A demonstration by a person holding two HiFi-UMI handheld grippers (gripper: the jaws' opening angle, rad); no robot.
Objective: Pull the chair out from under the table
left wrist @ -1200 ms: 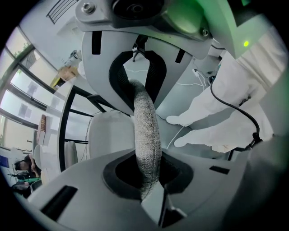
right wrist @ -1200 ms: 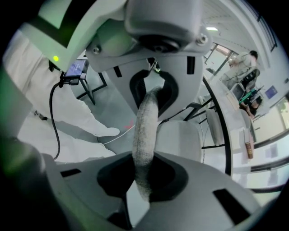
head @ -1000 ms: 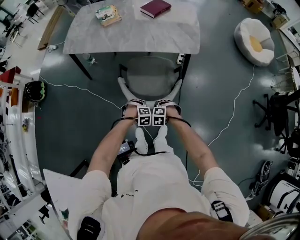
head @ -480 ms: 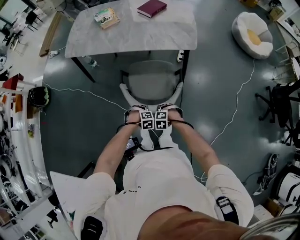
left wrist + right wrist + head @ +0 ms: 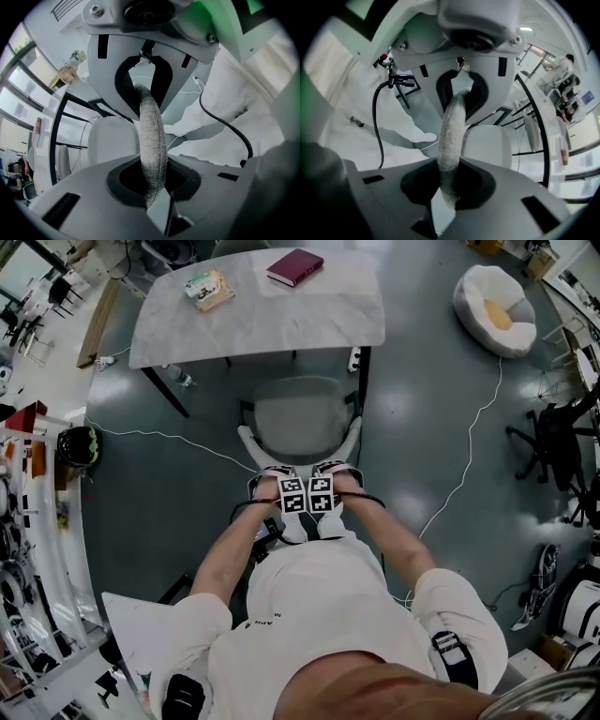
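Note:
The chair, with its grey seat point(image 5: 300, 413), stands just in front of the marble-topped table point(image 5: 187, 329), its curved backrest point(image 5: 251, 442) toward me. My left gripper point(image 5: 292, 495) and right gripper point(image 5: 321, 493) sit side by side on the backrest's top edge, pointing down. In the left gripper view the grey fabric backrest edge point(image 5: 152, 140) runs between the jaws of the left gripper point(image 5: 147, 136), which is shut on it, with the seat point(image 5: 110, 140) beyond. In the right gripper view the right gripper point(image 5: 451, 140) is shut on the backrest edge point(image 5: 452, 122) beside the seat point(image 5: 487, 143).
A red book point(image 5: 294, 266) and a green-yellow book point(image 5: 209, 289) lie on the table. A white cable point(image 5: 459, 474) trails over the floor to the right. A white beanbag point(image 5: 497, 310) and a black office chair point(image 5: 562, 446) stand at the right, a white board point(image 5: 141, 634) at the lower left.
The chair has slid out from the table toward me, so more floor shows between seat and table edge. Both grippers came back with the backrest, still clamped on it.

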